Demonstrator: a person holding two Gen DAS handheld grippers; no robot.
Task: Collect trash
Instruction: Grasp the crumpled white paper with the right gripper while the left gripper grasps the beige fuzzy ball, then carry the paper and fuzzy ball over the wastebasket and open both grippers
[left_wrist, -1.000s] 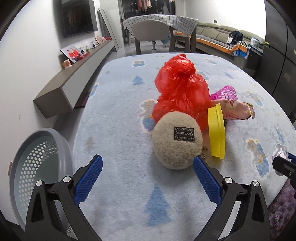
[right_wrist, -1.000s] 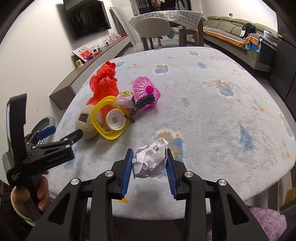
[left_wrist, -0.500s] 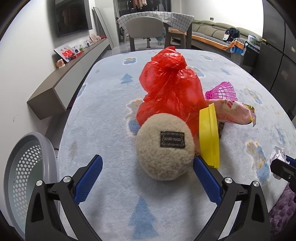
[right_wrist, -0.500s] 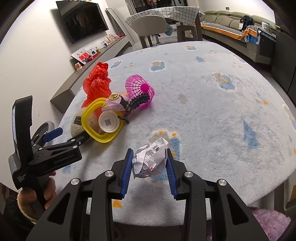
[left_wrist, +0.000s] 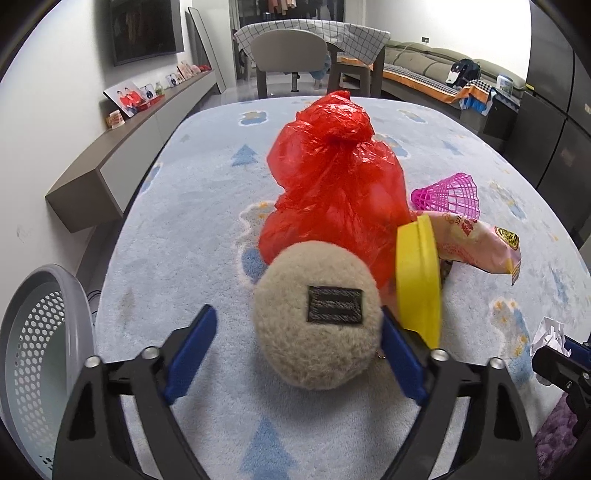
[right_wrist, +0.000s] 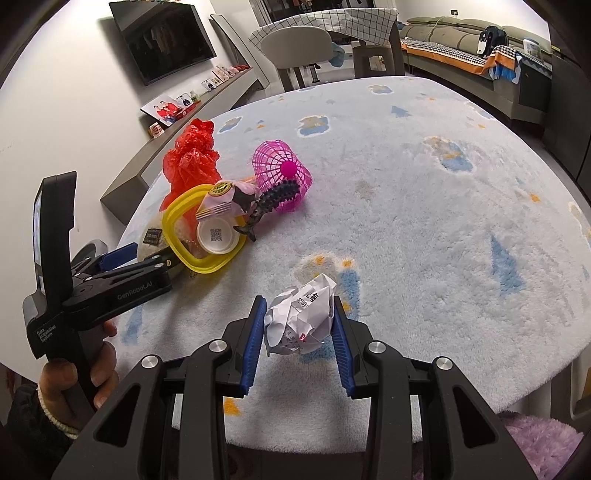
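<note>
My right gripper (right_wrist: 297, 314) is shut on a crumpled white paper ball (right_wrist: 301, 317), held just above the near edge of the pale blue rug-covered table (right_wrist: 424, 206); the ball also shows in the left wrist view (left_wrist: 548, 334). My left gripper (left_wrist: 295, 332) is open, its blue pads (left_wrist: 190, 347) on either side of a beige fuzzy round pouch (left_wrist: 317, 317). Behind the pouch lie a red plastic bag (left_wrist: 332, 192), a yellow container (left_wrist: 419, 280) on its side and a pink snack wrapper (left_wrist: 476, 245).
A grey perforated bin (left_wrist: 40, 354) stands below the table at the left. A pink mesh shuttlecock-like item (right_wrist: 282, 177) and a dark toy (right_wrist: 269, 206) lie by the pile. A grey wall shelf (left_wrist: 122, 158), a chair (left_wrist: 291, 62) and a sofa (left_wrist: 443, 74) lie beyond.
My left gripper has moved forward, so the beige pouch now sits between its open pads. My right gripper has kept its hold on the paper ball, moving slightly forward.
</note>
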